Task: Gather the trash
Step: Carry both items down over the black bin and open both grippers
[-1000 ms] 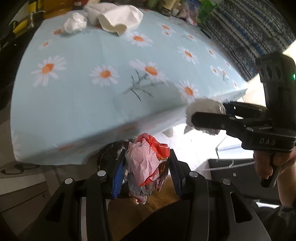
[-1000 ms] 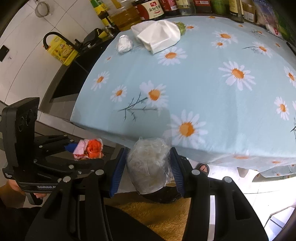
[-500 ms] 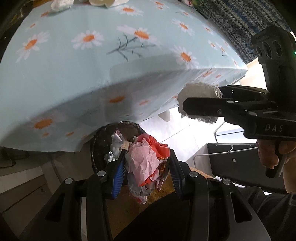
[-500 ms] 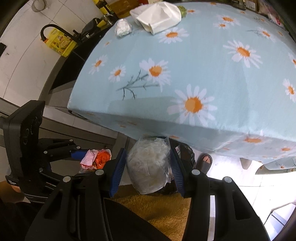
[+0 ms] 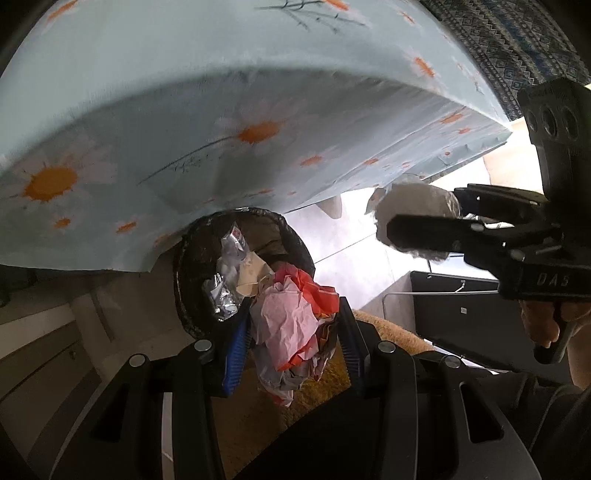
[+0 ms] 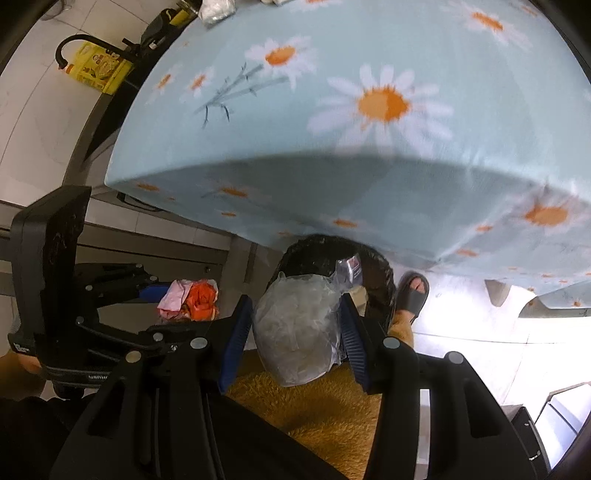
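My left gripper [image 5: 291,343] is shut on a crumpled pink and red paper wad [image 5: 291,325]. It holds the wad just above the near rim of a black-lined trash bin [image 5: 192,280] that stands under the table edge and holds foil and paper scraps. My right gripper [image 6: 295,328] is shut on a crumpled clear plastic wad [image 6: 295,332], held in front of the same bin [image 6: 376,269]. The right gripper with its wad [image 5: 417,214] shows at the right of the left wrist view. The left gripper with its wad [image 6: 192,299] shows at the left of the right wrist view.
The table with a light blue daisy tablecloth [image 5: 221,110] overhangs the bin. A white crumpled wad [image 6: 216,9] lies at the table's far side. A yellow fuzzy mat [image 6: 332,406] lies below. A sandalled foot [image 6: 413,295] stands right of the bin. A yellow oil jug [image 6: 98,68] sits far left.
Both grippers have dropped from table height to below the table edge, each still holding its wad. The trash bin has come into view in front of them.
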Motion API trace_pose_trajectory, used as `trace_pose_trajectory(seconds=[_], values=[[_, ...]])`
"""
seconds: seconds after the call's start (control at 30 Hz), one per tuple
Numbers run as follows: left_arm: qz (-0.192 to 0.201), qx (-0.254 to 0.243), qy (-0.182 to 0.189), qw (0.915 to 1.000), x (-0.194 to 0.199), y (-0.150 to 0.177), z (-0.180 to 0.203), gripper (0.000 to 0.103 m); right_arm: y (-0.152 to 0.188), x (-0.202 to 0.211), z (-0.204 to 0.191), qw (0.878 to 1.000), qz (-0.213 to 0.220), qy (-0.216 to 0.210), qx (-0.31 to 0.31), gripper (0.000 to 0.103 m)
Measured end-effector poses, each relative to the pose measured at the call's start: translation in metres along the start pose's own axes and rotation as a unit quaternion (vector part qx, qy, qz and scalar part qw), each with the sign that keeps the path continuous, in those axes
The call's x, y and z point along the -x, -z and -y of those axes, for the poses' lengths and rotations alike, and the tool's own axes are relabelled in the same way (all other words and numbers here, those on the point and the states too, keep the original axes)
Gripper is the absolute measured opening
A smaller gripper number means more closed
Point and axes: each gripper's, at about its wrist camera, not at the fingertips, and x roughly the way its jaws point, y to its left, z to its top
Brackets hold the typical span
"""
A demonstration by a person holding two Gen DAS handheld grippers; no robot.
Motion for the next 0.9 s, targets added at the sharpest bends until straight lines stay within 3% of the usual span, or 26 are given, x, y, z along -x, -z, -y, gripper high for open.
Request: trace_pose_trajectory(seconds=[0.33, 0.43, 0.9], values=[[-0.007, 0.013, 0.0, 0.9999, -0.008, -0.001, 0.002, 0.044, 0.004, -0.015, 0.011, 0.999, -0.027, -0.027, -0.03, 0.05], [-0.014, 0.022, -0.006, 0.9996, -0.011, -0.003, 0.0, 0.051, 0.002, -0.017, 0.016, 0.997, -0.032, -0.051, -0.051, 0.062], [-0.009, 0.045, -0.015, 0.9988, -0.006, -0.005, -0.015, 0.052, -0.004, -0.014, 0.018, 0.997, -0.022, -0.046, -0.057, 0.062]])
